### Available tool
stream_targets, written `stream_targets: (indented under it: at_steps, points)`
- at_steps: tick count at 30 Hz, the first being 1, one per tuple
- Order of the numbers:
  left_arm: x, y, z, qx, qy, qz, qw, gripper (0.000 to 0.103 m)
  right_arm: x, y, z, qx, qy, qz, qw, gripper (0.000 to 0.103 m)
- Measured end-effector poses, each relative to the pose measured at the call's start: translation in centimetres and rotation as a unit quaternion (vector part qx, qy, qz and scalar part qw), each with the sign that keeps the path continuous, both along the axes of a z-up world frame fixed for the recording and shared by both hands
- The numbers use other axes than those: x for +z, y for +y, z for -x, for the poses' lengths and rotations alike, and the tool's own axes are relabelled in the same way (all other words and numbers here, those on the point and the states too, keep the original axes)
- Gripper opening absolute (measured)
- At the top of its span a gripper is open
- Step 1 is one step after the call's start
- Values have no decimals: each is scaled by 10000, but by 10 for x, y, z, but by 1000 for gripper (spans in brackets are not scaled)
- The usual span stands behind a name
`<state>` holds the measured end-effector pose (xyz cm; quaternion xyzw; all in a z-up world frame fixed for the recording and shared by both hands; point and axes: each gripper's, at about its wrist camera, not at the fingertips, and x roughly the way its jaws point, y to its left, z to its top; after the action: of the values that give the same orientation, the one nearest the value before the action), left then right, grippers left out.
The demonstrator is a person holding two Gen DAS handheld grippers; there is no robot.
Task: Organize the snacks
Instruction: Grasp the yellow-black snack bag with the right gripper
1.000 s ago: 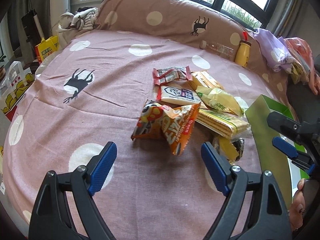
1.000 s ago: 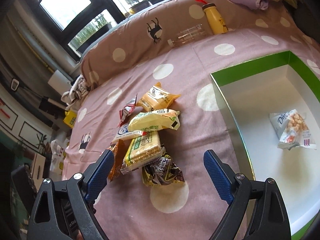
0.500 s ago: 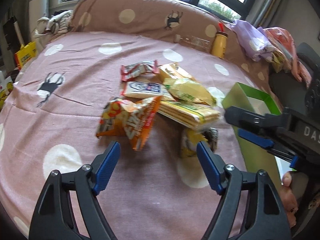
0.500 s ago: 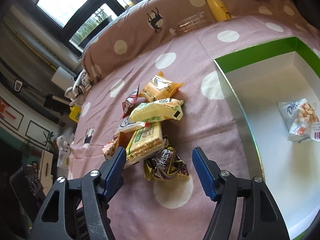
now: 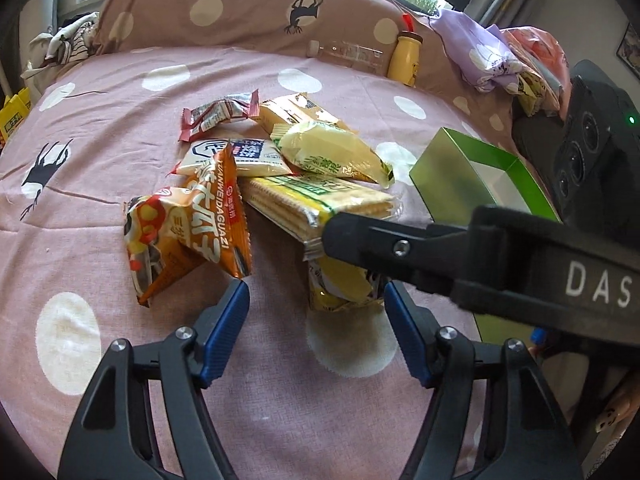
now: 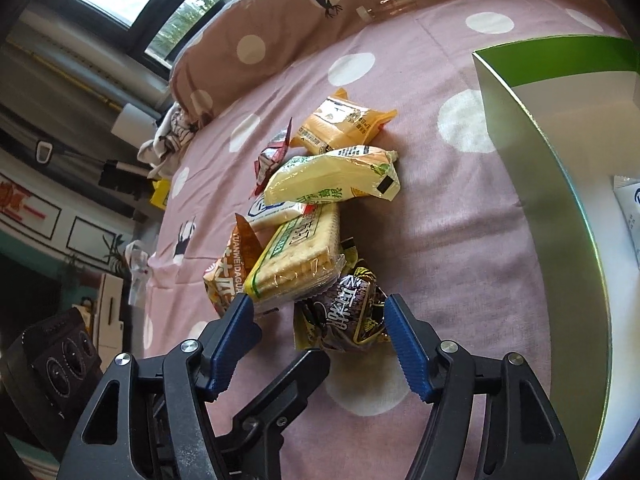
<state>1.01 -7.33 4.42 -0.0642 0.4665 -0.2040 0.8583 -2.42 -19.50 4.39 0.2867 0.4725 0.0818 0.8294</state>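
The snacks lie heaped on a pink bedspread with white polka dots (image 5: 120,92). Nearest the grippers is a dark brown and yellow crinkled foil packet (image 6: 344,312), printed in white Chinese characters; it sits between the blue pads of the right gripper (image 6: 318,308), whose jaws stand apart, with the right pad at the packet's edge (whether it presses I cannot tell). On the packet rests a clear-wrapped stack of square crackers with a green and yellow label (image 6: 298,256). Left of that is an orange seed bag (image 5: 216,216) reading "YUANWEIDAGUAZI", leaning on a bag with a cartoon mushroom (image 5: 150,236). Behind come a pale yellow pillow pack with green print (image 6: 332,178), a white bar with a blue shield logo (image 5: 240,156), a red and silver wrapper (image 5: 218,114) and an orange-yellow biscuit pack (image 6: 344,124).

The left gripper (image 5: 316,300) is closing, its pads still clear of everything, with bare cloth and the brown packet's end between them.

Only the left view shows "DAS" in white on the right gripper's black arm crossing the frame, plus a yellow bottle with a red cap (image 5: 406,60) against the brown dotted pillow (image 5: 240,12). Only the right view looks into the green-rimmed white box (image 6: 560,184), where a white packet's corner (image 6: 630,208) lies at the frame's edge.
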Motion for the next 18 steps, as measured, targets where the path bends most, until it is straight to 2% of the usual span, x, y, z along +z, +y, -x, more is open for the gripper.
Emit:
stream_targets:
  at_steps: [3,8,12,18]
  points:
    - [-4,-2,-3,-55,86,85,9999,61,-1,1,1,34,1,-16,10000,70]
    - [-6,-2,-5,-60,133,132,9998,60,3,1,4,131,-56,-28,9999,70]
    - [-8,-1,-7,-85,182,222,9996,60,-1,1,3,125,132,88,9998,70]
    - [-7,-1,-12,-132,192,292,9993,60,-3,1,0,147,173,147,9996,70]
